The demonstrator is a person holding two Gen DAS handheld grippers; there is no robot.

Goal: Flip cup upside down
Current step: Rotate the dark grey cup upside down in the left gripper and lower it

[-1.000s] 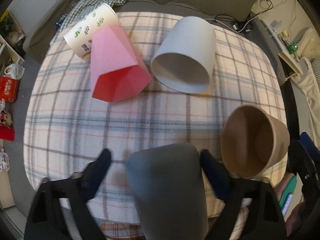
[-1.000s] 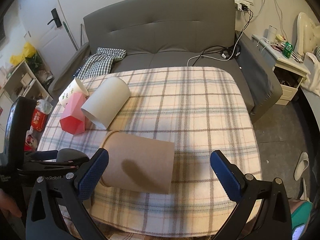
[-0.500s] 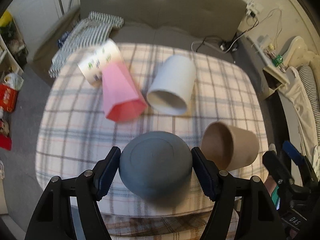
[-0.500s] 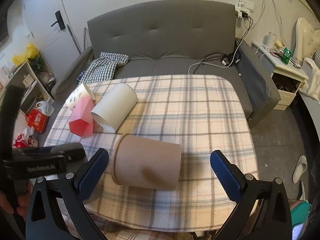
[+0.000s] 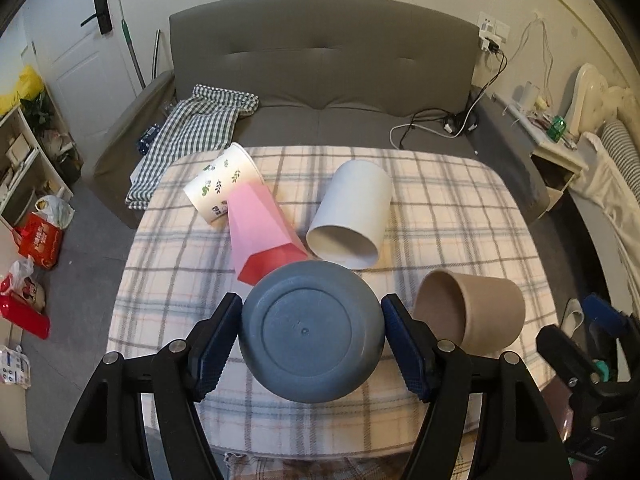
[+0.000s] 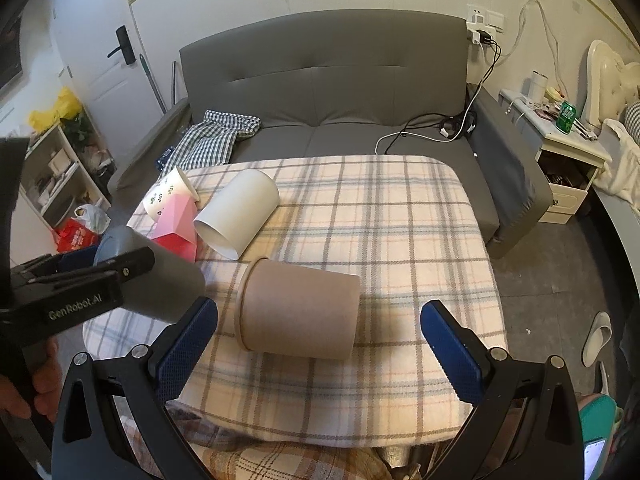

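Cups lie toppled all over the plaid-covered table point(image 5: 460, 208), and only the grey-blue cup point(image 5: 311, 330) is off it, clamped between the two blue pads of the left gripper point(image 5: 312, 338). Its flat base faces back at that claw's camera and its mouth points away, towards the far side of the table; from the right wrist view it hangs tilted in the air, so I'd judge it is mid-turn, held by the sides so the wrist can roll the mouth downward.

Just beyond that claw's fingertips lie the pink faceted cup point(image 5: 264, 236) and the white cup point(image 5: 352, 216), both on their sides, with a leaf-printed paper cup point(image 5: 218, 190) behind the pink one.

The right gripper point(image 6: 316, 344) hangs with its pads wide apart and nothing between them; the brown cup point(image 6: 300, 312) lies on its side just ahead of it, mouth towards the left claw, likely the next in line.
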